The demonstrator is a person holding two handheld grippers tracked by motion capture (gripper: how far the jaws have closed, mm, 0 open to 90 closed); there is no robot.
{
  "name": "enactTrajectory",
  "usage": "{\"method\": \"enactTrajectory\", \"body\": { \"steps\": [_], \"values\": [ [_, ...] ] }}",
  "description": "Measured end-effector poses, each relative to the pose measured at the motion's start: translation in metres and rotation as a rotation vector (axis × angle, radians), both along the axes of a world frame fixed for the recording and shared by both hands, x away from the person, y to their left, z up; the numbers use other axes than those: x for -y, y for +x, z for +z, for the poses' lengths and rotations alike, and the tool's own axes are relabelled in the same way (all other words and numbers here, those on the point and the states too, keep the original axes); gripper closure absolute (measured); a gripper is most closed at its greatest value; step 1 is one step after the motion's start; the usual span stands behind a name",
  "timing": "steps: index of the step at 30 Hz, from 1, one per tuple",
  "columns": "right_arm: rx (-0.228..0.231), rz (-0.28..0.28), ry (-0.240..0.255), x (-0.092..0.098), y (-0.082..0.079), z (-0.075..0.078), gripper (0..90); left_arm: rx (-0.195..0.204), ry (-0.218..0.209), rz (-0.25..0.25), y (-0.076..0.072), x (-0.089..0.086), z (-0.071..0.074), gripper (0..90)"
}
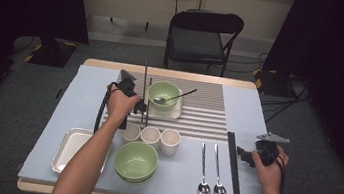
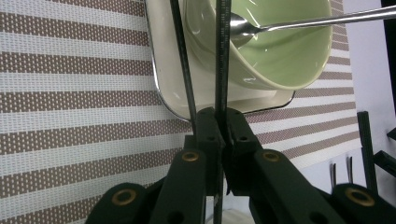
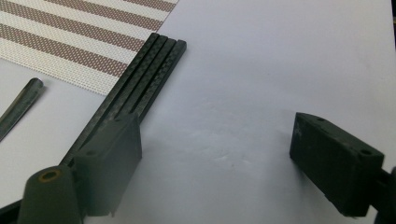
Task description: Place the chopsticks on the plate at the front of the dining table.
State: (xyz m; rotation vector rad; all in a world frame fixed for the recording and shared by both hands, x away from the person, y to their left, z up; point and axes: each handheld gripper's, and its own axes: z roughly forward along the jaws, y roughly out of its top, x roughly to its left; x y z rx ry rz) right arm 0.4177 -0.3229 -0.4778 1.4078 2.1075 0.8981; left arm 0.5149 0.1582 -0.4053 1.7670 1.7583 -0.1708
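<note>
Placing: thin black chopsticks beside pale green bowl on striped placemat.
Left gripper: clenched on chopsticks, possibly both.
Right gripper: released, idle.
Tip: lower level, release gently.

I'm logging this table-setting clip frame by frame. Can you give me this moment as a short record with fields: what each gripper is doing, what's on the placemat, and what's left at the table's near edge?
left gripper: shut on chopsticks, held beside the green bowl
right gripper: open, nothing between the jaws, beside the spare chopsticks
placemat: small tray bearing the green bowl with a spoon in it
near edge: empty tray, second green bowl, three cups, two spoons
</note>
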Motion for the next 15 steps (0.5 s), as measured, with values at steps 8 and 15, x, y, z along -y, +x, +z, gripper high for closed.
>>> {"method": "enactTrajectory", "body": {
  "steps": [8, 15],
  "values": [
    [0.000, 0.000, 0.001, 0.0000, 0.0000, 0.0000, 15.2, -0.003, 0.005, 0.011, 0.0019, 0.0006, -0.0021, 86.5],
    [0.000, 0.001, 0.001, 0.0001, 0.0000, 0.0000, 15.2, -0.008, 0.008, 0.017, 0.0035, 0.0005, -0.0048, 86.5]
  ]
}}
